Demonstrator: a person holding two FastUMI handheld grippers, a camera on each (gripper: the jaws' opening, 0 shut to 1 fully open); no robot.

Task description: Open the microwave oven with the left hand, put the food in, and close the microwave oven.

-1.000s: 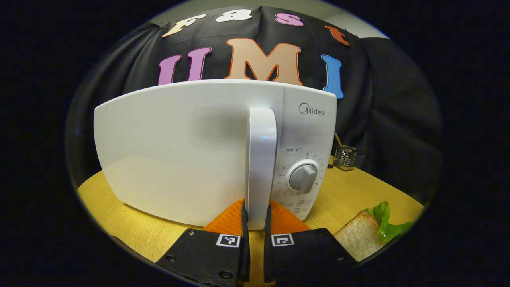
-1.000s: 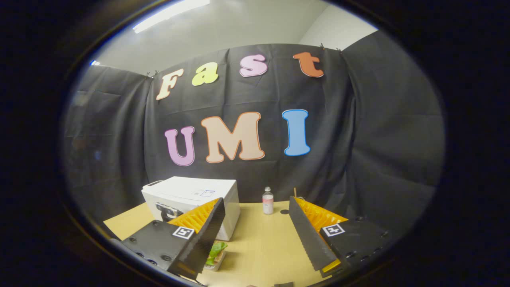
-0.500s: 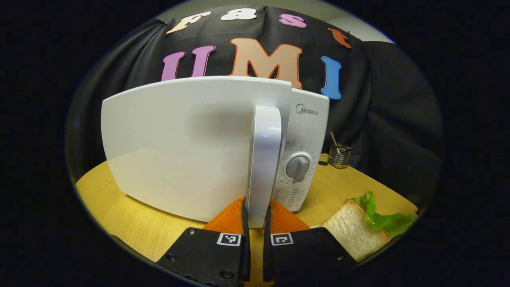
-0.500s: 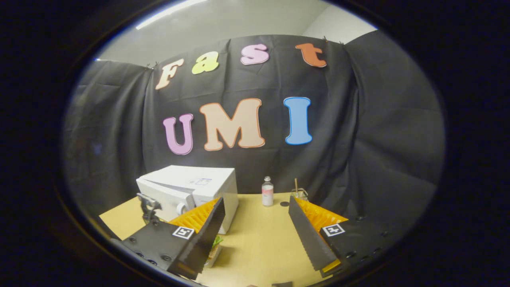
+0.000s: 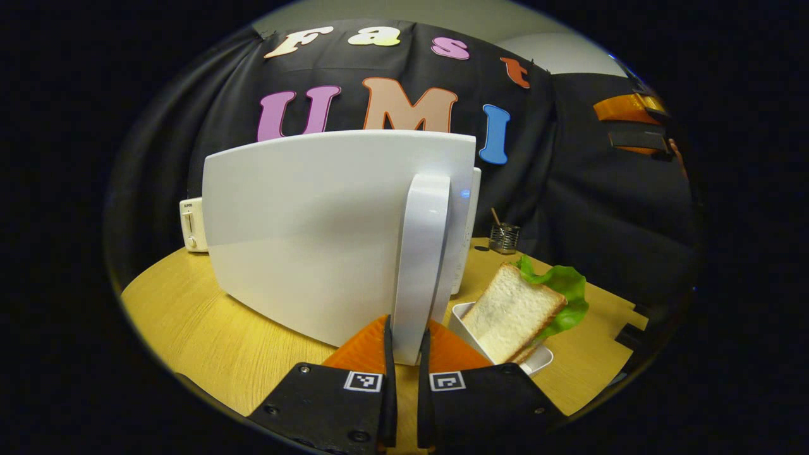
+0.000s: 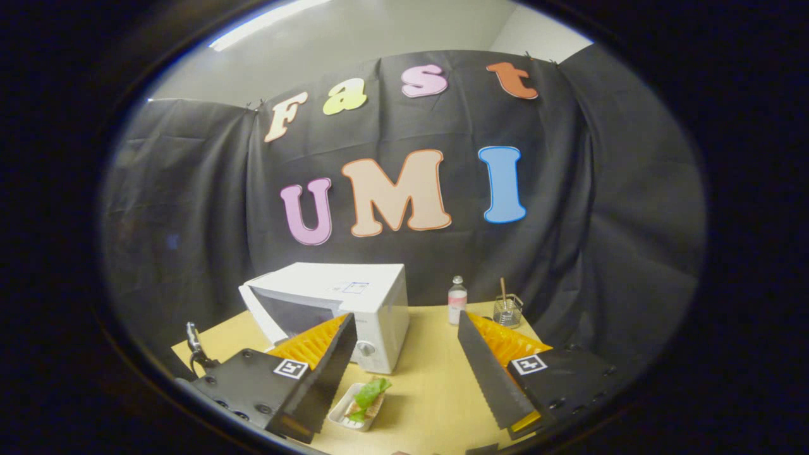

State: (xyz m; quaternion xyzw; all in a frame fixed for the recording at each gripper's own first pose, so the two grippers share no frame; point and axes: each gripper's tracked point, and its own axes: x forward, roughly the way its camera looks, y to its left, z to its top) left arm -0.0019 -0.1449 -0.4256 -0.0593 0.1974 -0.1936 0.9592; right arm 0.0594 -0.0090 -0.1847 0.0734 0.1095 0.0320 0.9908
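The white microwave's door (image 5: 316, 234) stands swung partly open, and I look at its outer face. My left gripper (image 5: 404, 332) is shut on the door's vertical handle (image 5: 425, 253) near its lower end. A sandwich of white bread and lettuce (image 5: 515, 309) rests in a small white dish (image 5: 537, 363) on the table, just right of the door. In the right gripper view, the microwave (image 6: 373, 297) shows its dark opening behind the door (image 6: 260, 316), with the sandwich dish (image 6: 363, 404) in front of it. My right gripper (image 6: 404, 357) hovers high above the table, open and holding nothing.
The wooden table (image 5: 208, 335) carries a white toaster-like box (image 5: 191, 224) behind the door at left. A small bottle (image 6: 457, 300) and a glass cup with a stick (image 6: 507, 309) stand at the back right. Bare table lies right of the dish.
My left gripper has pulled the handle outward, swinging the door open over the control panel. The sandwich dish has come more into sight. The right gripper stays open, its view panned slightly.
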